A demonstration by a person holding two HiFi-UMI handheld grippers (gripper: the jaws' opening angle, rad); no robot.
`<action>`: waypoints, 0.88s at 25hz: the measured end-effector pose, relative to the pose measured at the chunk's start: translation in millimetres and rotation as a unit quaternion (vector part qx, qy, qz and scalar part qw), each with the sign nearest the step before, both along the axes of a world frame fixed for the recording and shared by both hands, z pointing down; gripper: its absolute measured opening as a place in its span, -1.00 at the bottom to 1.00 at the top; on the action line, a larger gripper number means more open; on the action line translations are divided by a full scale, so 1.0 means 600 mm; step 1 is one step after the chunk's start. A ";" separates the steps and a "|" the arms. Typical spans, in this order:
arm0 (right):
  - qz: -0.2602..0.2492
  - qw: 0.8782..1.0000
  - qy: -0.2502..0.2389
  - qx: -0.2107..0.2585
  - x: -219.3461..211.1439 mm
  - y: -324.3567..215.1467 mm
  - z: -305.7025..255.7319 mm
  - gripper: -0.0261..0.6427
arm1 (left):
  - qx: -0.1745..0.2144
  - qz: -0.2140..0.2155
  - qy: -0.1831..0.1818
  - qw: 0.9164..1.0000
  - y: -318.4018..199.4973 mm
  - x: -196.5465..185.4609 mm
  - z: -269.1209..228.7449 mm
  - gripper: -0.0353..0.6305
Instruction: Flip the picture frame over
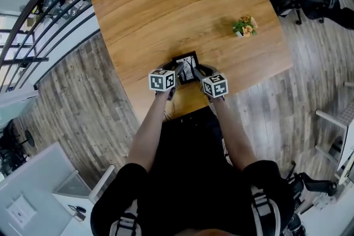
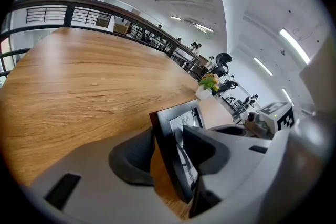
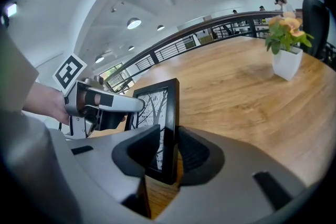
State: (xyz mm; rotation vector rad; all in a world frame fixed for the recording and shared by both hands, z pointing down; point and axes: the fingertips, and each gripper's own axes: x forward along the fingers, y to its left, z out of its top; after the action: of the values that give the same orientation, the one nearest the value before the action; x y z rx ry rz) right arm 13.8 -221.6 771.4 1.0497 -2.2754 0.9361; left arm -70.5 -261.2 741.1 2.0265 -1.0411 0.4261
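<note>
Since it has to end up face down, the picture frame [image 1: 186, 66] is tipped up on edge near the close rim of the wooden surface [image 1: 166, 8]. Left gripper view: my left tongs [image 2: 169, 155] straddle one side, looking slack, probably just steadying. Right gripper view: my right tongs [image 3: 169, 152] pinch the other side, doing the real holding.
</note>
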 end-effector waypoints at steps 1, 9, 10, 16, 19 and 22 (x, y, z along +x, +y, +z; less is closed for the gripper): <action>0.000 1.000 0.006 0.001 -0.001 -0.002 0.002 -0.56 | 0.001 0.001 -0.005 1.000 -0.001 -0.001 0.004 -0.36; 0.008 0.999 0.042 0.012 -0.001 -0.015 0.013 -0.56 | -0.009 -0.005 -0.040 0.999 -0.014 -0.007 0.028 -0.30; 0.010 0.999 0.048 0.012 -0.002 -0.015 0.015 -0.57 | -0.010 -0.006 -0.054 0.998 -0.014 -0.010 0.032 -0.29; 0.021 0.997 0.070 0.023 -0.002 -0.016 0.019 -0.58 | -0.012 -0.013 -0.070 0.997 -0.018 -0.011 0.042 -0.27; 0.018 0.996 0.080 0.028 -0.003 -0.017 0.022 -0.58 | -0.019 -0.017 -0.079 0.997 -0.018 -0.012 0.050 -0.26; 0.016 0.995 0.089 0.030 -0.005 -0.018 0.022 -0.58 | -0.027 -0.022 -0.085 0.996 -0.017 -0.014 0.053 -0.25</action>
State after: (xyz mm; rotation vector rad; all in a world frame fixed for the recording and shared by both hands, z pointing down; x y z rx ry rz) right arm 10.9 -232.3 784.4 1.1508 -2.1570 0.7573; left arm -78.9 -271.2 773.1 1.9422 -1.1625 0.6056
